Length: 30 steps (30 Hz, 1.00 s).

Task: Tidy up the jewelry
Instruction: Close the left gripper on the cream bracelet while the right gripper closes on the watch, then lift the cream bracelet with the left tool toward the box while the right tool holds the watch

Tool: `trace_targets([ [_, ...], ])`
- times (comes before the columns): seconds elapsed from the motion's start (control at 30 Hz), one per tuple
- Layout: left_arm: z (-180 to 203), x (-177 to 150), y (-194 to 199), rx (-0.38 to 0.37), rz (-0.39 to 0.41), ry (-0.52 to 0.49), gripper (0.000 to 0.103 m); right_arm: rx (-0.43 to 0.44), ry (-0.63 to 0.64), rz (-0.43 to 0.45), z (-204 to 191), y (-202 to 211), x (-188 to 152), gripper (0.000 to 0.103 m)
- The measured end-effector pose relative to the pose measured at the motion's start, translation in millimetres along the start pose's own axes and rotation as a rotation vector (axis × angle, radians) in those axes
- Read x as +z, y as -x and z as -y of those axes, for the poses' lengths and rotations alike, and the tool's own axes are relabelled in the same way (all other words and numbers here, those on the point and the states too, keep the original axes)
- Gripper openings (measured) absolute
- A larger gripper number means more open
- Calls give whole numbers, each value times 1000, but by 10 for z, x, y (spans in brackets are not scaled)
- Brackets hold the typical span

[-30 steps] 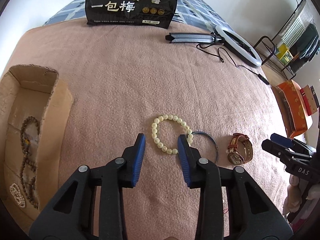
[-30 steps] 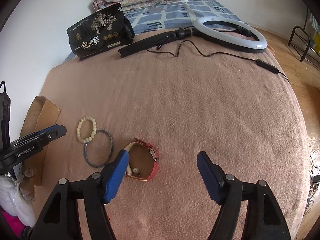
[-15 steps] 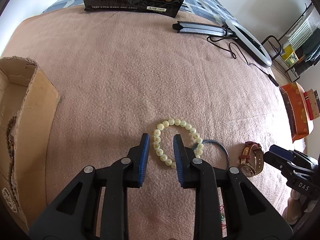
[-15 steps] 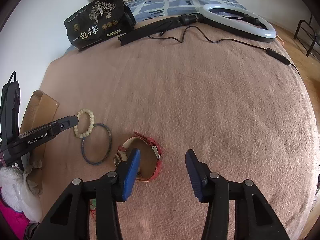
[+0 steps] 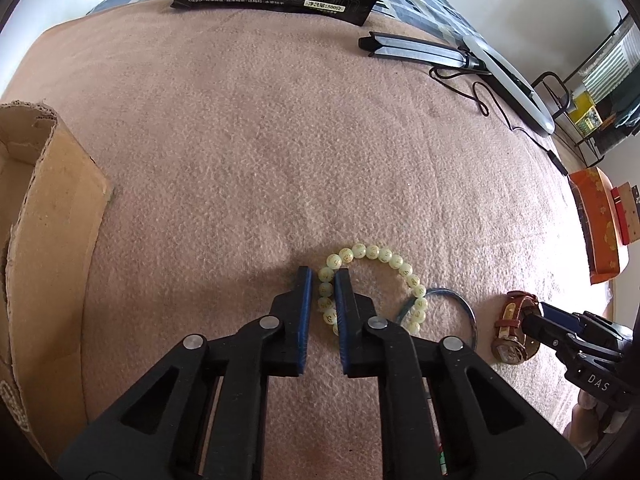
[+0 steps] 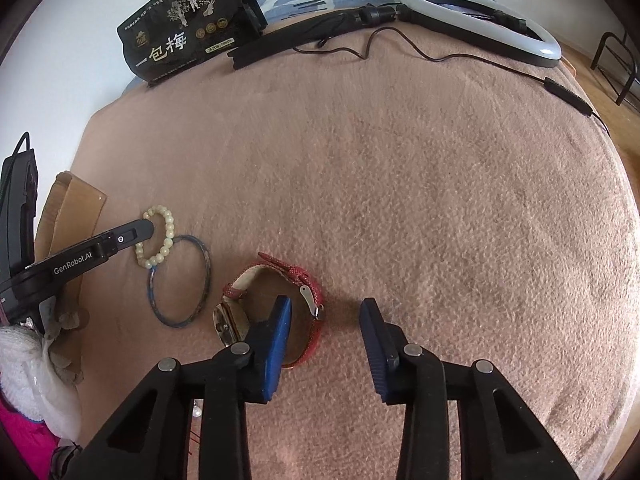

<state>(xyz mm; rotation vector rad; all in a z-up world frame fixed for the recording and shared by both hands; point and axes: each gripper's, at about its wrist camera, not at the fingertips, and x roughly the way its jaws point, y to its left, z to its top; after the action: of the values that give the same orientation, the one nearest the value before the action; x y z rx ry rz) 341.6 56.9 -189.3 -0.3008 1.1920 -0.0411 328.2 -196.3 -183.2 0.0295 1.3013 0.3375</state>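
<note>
At the far left sits my cardboard box, its flap lying on the pink blanket that covers the bed. Next along, my left gripper has its fingers clamped on the near-left arc of the cream bead bracelet, a few beads pinched between the blue pads. I expect that strand to be light and limp: it should sag into a loop when raised, and the round beads could roll out of a weak pinch, so a hold across the cord between beads seems safest. Its far side overlaps the thin blue bangle, which looks stiff and may drag along. Just beside that lies the red-strapped watch, resting on its side. My right gripper is closing, its fingers still apart: the left one inside the strap loop, the right one outside, the buckle side between them. The strap is flexible, the case heavier, so I would take the band.
</note>
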Motion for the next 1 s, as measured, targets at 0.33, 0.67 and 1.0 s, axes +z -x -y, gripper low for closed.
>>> trace_targets([
  [0.33,6,0,5,11,16,-5,6,-6,-1,2,0,-25,-8,14],
  [0.67,38,-25,131,7,36,-17,5,-29,38,28,-105,51,-11,5],
  [1.0,153,-75,406,-15,69,-52,5,-41,41,66,-97,214,-43,5],
])
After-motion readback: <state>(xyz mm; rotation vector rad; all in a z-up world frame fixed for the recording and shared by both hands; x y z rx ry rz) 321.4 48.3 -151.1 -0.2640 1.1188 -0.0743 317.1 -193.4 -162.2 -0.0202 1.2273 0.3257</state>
